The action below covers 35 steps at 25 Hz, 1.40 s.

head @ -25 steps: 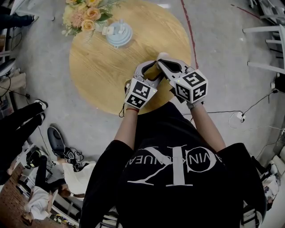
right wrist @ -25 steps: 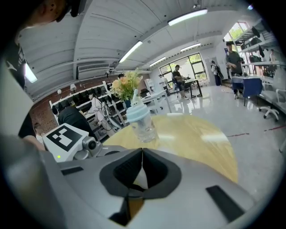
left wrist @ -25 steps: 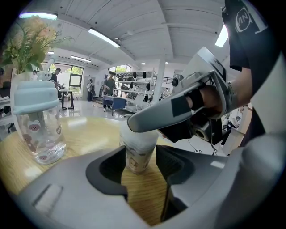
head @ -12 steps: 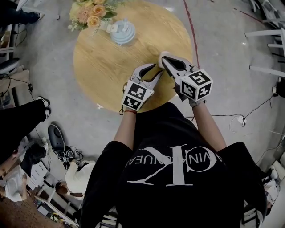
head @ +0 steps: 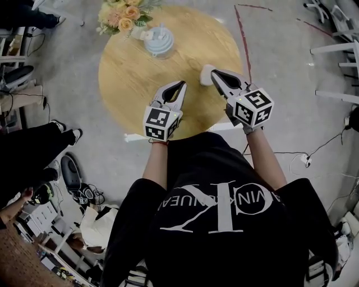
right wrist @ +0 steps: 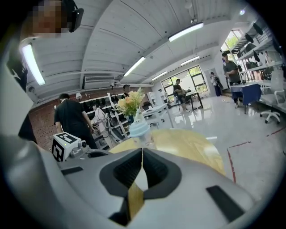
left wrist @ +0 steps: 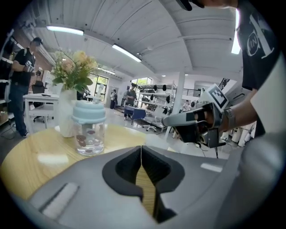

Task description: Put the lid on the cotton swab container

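Note:
A small white object, perhaps the swab container, sits on the round wooden table right at the tips of my right gripper. Whether its lid is on I cannot tell. That gripper is shut, and only a pale patch shows below its tips. My left gripper hovers to its left, apart from it. Its jaws have just been closing and now meet with nothing between them. From the left gripper view, the right gripper hangs over the table's right edge.
A glass jar with a pale blue lid stands at the table's far side beside a vase of flowers. Both also show in the left gripper view, the jar nearest. People and shoes are on the floor to the left.
My left gripper has drawn back to the left, away from the right one, and its jaws have gone from wide open to shut. The right gripper has lifted a little.

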Tool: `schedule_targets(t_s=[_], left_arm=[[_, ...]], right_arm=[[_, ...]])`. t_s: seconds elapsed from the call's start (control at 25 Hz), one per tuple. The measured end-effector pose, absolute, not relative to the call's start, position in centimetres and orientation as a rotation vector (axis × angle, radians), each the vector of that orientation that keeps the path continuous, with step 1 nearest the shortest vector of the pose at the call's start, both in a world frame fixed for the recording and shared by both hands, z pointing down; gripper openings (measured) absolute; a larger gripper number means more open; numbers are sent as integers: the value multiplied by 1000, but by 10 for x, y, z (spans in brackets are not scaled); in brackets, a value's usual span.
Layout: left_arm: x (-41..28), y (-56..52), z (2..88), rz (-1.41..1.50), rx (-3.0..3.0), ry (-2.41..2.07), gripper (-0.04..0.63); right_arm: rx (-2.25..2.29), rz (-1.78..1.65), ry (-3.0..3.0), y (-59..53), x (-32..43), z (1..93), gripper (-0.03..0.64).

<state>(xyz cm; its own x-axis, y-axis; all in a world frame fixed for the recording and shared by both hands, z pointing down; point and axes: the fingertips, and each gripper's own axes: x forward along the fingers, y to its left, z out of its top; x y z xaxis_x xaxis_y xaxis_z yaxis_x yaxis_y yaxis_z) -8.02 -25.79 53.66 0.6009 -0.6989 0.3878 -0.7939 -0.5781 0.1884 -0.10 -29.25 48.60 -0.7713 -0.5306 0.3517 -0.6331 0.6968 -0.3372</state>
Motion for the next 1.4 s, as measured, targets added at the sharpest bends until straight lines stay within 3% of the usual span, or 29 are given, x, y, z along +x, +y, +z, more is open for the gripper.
schedule_targets(t_s=[1.4], left_arm=[[-180, -238, 400, 22, 2410, -1851, 11]], right_arm=[[967, 317, -2949, -271, 13, 386, 15]])
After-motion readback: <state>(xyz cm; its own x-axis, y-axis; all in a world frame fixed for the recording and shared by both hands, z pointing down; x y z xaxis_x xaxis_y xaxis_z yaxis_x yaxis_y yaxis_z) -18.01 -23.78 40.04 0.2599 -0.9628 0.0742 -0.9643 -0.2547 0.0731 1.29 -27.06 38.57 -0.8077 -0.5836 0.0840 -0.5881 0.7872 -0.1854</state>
